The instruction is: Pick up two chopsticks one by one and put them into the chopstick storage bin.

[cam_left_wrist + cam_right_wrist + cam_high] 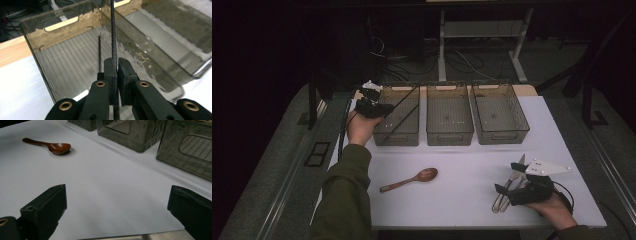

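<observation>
Because a thin black chopstick point(113, 37) is being sorted, it is clamped in the left hand-held gripper point(117, 68) over the leftmost bin point(382, 137); the right hand-held gripper point(117, 205) is held released above the desk point(100, 182).

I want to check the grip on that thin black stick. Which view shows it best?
The left gripper view: the black stick stands clamped between the left gripper jaws over the left bin. The high view shows it small, as a thin line. The right gripper view looks elsewhere.
</observation>
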`<state>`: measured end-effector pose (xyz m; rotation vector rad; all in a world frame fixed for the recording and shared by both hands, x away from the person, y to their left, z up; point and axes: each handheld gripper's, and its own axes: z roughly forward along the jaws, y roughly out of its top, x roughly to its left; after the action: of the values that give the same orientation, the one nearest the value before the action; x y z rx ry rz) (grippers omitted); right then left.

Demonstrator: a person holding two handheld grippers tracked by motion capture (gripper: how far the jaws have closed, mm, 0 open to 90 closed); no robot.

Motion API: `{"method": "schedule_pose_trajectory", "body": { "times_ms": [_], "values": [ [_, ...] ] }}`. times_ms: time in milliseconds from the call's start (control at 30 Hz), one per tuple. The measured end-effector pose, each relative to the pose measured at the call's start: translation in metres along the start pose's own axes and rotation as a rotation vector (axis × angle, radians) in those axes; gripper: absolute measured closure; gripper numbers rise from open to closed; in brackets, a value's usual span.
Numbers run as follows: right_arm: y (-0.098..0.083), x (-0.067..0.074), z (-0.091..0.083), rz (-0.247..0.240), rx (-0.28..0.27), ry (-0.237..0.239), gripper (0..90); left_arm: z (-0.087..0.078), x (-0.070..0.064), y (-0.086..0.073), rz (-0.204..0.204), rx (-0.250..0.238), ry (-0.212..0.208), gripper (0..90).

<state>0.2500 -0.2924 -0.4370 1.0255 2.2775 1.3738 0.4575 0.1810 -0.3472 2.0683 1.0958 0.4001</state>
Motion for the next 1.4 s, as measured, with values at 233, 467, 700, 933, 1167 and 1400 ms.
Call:
{"method": "schedule_pose_trajectory", "body": {
  "times_ms": [233,467,700,933,1167,1400],
  "values": [
    [0.000,0.000,0.000,0.001,0.002,0.002,1.8,0.015,0.007,-0.004,-0.016,0.033,0.038,85.0],
    [0.000,0.000,0.000,-0.002,0.000,0.004,1.8,0.027,0.013,-0.008,-0.034,0.045,0.057,84.9],
    [0.000,0.000,-0.001,0.001,-0.001,0.002,1.8,0.037,0.010,-0.009,-0.025,0.076,0.060,84.9],
    [0.000,0.000,-0.001,0.001,-0.002,0.002,1.8,0.042,0.009,-0.011,-0.024,0.090,0.056,79.6],
    [0.000,0.000,-0.001,0.001,-0.002,0.001,1.8,0.034,0.005,-0.007,-0.007,0.048,0.032,72.7],
    [0.000,0.000,-0.001,0.001,0.000,-0.001,1.8,0.025,0.001,-0.006,0.034,0.037,-0.020,64.2]
  ]
}}
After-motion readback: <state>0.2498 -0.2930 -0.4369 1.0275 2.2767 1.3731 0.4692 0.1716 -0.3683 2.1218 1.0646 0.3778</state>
